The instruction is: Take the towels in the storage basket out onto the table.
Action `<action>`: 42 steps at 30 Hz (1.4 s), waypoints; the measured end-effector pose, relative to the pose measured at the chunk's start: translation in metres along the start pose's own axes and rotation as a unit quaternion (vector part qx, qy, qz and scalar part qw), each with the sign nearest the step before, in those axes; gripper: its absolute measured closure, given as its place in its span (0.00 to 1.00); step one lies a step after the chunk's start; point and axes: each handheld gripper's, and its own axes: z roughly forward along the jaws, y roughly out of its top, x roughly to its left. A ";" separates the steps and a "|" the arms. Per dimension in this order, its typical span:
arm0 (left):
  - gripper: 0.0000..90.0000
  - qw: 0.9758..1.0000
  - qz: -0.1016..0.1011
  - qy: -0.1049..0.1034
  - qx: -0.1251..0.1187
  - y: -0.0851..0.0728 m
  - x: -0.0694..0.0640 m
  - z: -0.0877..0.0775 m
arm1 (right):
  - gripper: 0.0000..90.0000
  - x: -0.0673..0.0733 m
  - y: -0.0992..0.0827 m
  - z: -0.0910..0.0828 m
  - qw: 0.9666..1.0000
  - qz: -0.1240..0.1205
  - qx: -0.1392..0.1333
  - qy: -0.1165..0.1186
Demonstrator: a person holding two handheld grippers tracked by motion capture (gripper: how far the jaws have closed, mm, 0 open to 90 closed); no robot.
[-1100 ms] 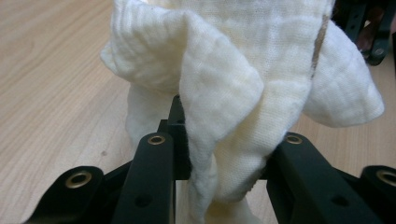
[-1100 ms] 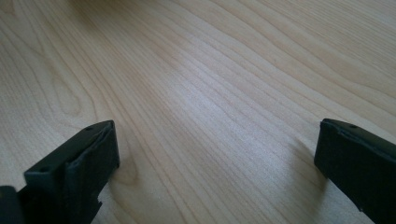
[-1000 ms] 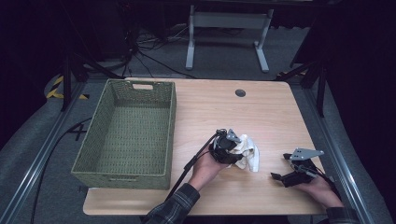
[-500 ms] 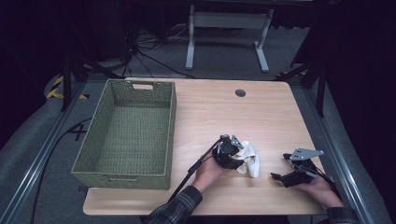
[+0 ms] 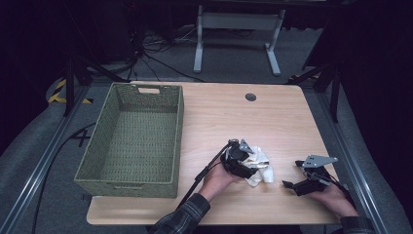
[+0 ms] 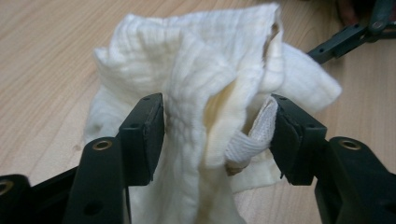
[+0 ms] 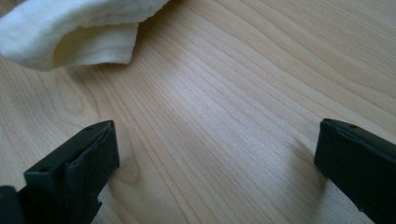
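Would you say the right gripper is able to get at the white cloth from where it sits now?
Probably yes: the right gripper has open jaws, and only bare table lies between it and the white cloth, though the left gripper straddles the cloth's folds.

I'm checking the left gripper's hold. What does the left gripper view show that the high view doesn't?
Left gripper view: the left gripper jaws have just been opening, folds of the white cloth loose between them. High view: the green woven basket, the right gripper apart from the cloth, both forearms. Shared: cloth, wooden table.
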 end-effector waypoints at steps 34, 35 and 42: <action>0.50 0.999 -0.002 0.040 0.007 -0.031 0.002 -0.040 | 0.39 0.023 0.023 -0.009 0.994 0.011 -0.032 0.099; 0.51 0.999 0.001 0.039 0.012 -0.031 0.003 -0.039 | 0.39 0.024 0.024 -0.009 0.994 0.010 -0.034 0.104; 0.62 0.998 0.015 0.049 0.022 -0.032 0.005 -0.028 | 0.50 0.030 0.029 -0.003 0.992 0.011 -0.029 0.122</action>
